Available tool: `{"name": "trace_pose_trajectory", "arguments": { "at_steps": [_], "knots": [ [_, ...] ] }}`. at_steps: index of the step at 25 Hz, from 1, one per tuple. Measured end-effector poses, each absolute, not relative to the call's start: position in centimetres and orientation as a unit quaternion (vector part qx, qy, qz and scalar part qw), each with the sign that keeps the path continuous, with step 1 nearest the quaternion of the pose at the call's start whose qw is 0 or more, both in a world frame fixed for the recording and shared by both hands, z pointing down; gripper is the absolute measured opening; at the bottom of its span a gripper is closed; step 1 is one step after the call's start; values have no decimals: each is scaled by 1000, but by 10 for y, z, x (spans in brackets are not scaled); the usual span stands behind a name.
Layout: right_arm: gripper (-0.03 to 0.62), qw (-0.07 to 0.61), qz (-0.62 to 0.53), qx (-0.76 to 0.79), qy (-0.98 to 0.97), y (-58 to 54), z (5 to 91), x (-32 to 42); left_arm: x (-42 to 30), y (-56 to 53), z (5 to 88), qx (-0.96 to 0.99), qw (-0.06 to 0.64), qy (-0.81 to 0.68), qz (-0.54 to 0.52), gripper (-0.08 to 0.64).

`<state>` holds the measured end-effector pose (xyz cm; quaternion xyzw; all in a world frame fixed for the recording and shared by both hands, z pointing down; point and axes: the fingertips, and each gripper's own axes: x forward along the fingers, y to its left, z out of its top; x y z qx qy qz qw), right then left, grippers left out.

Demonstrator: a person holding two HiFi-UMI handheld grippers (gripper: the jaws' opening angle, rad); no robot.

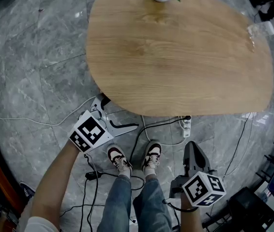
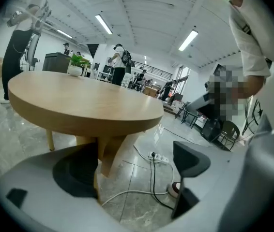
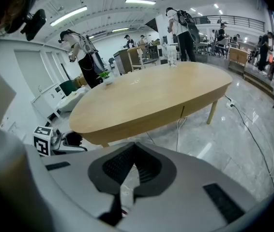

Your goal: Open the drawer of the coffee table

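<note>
Right gripper (image 1: 193, 151): jaws closed on nothing, held back over the floor (image 1: 40, 71).
Left gripper (image 1: 119, 114): jaws wide apart with nothing between them, just beside the near rim; the nearer hand.
Coffee-table bench (image 1: 175, 57): oval, ahead of and above both jaws.
Drawer (image 3: 168, 116): in the near rim, marked only by a vertical seam (image 3: 183, 111); front probably ran level along the rim. Which side of the seam it lay on was undetermined.

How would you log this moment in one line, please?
coffee table: no drawer pulled out | left gripper: open, empty, by its near edge | right gripper: shut, empty
</note>
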<state>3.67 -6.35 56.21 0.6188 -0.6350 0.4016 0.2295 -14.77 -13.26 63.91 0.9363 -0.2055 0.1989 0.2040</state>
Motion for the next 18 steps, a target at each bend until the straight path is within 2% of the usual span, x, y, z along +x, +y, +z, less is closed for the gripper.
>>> {"name": "trace_pose_trajectory", "arguments": {
  "at_steps": [9, 14, 18],
  "knots": [
    [0, 231, 405, 620, -631, -65, 564, 40, -147, -133, 641, 940, 189, -203, 198, 443],
    [0, 234, 410, 616, -631, -64, 569, 37, -154, -143, 647, 939, 157, -218, 216, 310],
    [0, 235, 409, 615, -632, -66, 569, 37, -160, -150, 646, 935, 142, -243, 217, 236]
  ]
}}
